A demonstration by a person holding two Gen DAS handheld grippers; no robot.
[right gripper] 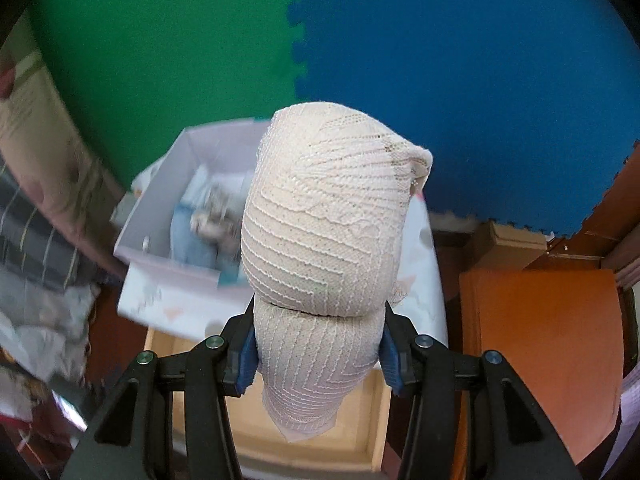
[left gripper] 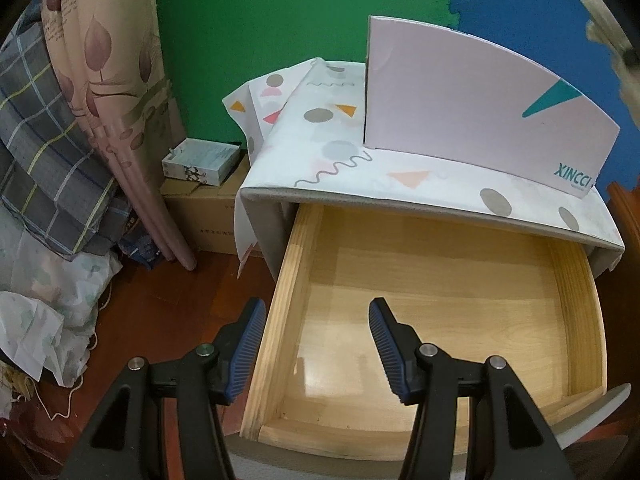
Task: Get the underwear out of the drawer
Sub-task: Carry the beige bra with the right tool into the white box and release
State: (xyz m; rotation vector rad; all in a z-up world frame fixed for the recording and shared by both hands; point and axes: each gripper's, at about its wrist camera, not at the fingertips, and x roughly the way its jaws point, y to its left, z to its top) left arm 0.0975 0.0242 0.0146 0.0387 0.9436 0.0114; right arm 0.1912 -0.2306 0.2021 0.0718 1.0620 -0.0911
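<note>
Backdrop: green and blue foam mats.
Left view: pale wooden drawer pulled out, bare inside; left tool apart, holding nothing.
Right view: right tool clamps cream lace underwear, raised above the drawer.

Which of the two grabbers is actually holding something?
The right gripper: its jaws pinch a cream lace garment. The left gripper hangs open above the bare drawer.
</note>
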